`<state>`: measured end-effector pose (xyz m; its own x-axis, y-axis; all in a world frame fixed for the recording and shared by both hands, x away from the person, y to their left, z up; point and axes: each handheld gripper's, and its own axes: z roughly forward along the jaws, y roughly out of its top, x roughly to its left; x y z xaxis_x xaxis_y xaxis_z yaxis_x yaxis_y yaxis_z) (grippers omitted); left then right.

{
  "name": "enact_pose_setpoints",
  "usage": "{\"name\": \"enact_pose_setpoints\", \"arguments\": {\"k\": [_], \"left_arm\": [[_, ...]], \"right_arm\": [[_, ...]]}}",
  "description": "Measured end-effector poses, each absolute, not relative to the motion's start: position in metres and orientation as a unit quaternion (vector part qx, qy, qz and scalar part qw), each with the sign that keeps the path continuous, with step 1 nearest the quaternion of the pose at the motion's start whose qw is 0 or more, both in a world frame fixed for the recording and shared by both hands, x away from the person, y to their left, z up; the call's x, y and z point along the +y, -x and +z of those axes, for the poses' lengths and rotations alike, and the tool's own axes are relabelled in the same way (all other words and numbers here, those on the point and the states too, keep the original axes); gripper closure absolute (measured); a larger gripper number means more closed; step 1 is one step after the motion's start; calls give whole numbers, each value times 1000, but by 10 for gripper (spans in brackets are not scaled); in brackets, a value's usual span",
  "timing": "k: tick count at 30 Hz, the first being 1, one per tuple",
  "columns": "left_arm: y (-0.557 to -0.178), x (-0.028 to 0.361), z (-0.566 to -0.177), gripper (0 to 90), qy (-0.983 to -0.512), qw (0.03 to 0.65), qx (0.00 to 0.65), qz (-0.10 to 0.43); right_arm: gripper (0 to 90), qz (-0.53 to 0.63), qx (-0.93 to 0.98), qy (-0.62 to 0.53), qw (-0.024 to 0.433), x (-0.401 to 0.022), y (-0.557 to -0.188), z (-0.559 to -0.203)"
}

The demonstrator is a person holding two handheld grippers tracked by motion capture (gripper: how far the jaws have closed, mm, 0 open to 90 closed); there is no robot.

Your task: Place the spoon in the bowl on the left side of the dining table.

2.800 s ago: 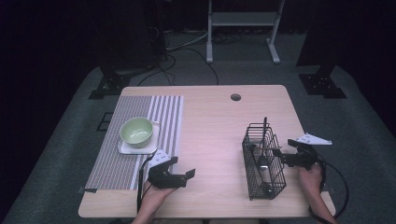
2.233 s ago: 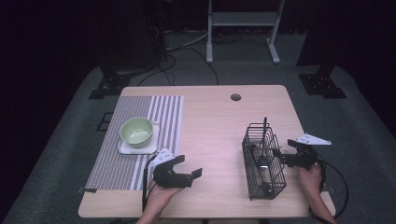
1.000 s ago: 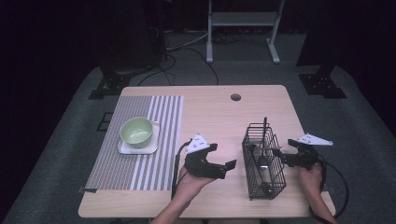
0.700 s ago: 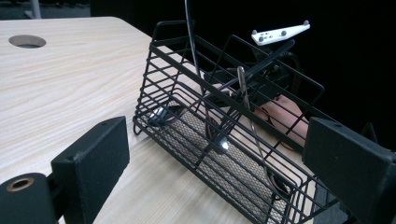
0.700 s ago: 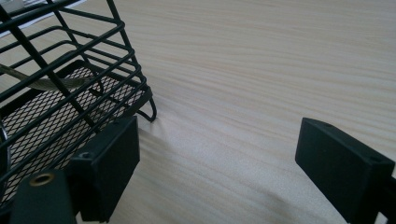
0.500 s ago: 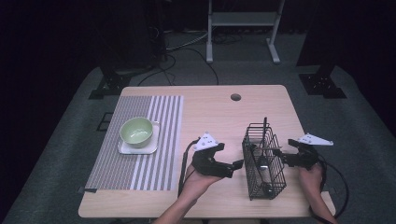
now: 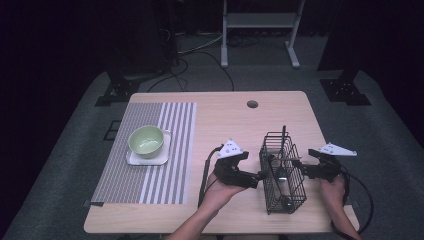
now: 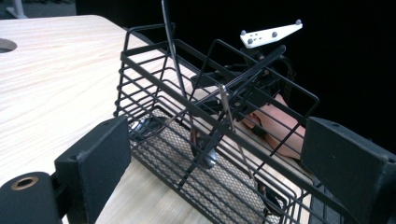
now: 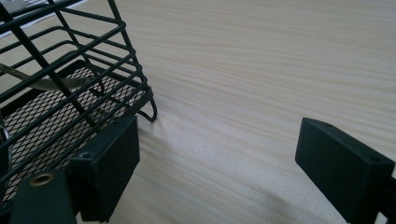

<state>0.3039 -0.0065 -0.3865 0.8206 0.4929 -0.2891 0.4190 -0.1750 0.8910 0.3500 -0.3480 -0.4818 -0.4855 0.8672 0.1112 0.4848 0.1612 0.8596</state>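
A black wire basket [image 7: 283,175] stands on the wooden table [image 7: 240,125] at the front right, holding several dark utensils [image 7: 283,136]. My left gripper [image 7: 259,176] is at the basket's left side, open. In the left gripper view its jaws [image 8: 212,170] stand wide apart with the basket [image 8: 224,185] right ahead and a long thin handle [image 8: 169,37] rising from it. My right gripper [image 7: 299,170] rests at the basket's right side, open. In the right gripper view the right gripper [image 9: 224,168] has its left jaw beside the basket's [image 9: 60,93] lower corner, with bare table between the jaws.
A green bowl [image 7: 146,140] sits on a white square plate [image 7: 161,159] on a striped mat [image 7: 165,175] at the left. A round cable hole [image 7: 252,104] is near the table's far edge. Beyond the basket, the right gripper's white plate [image 8: 271,33] and a hand appear.
My left gripper has moved right from the mat's front edge up to the basket's left side. The right gripper and the basket have stayed where they were.
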Motion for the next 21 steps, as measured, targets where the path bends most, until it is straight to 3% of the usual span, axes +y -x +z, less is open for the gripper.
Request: {"name": "enact_pose_setpoints", "arguments": {"k": [12, 21], "left_arm": [[-308, -20, -385, 125, -768, 571, 289, 24], [-315, -27, -387, 231, -770, 569, 288, 15]], "right_arm": [[128, 455, 733, -461, 211, -348, -350, -482], [128, 456, 732, -460, 210, -348, -350, -482]]}}
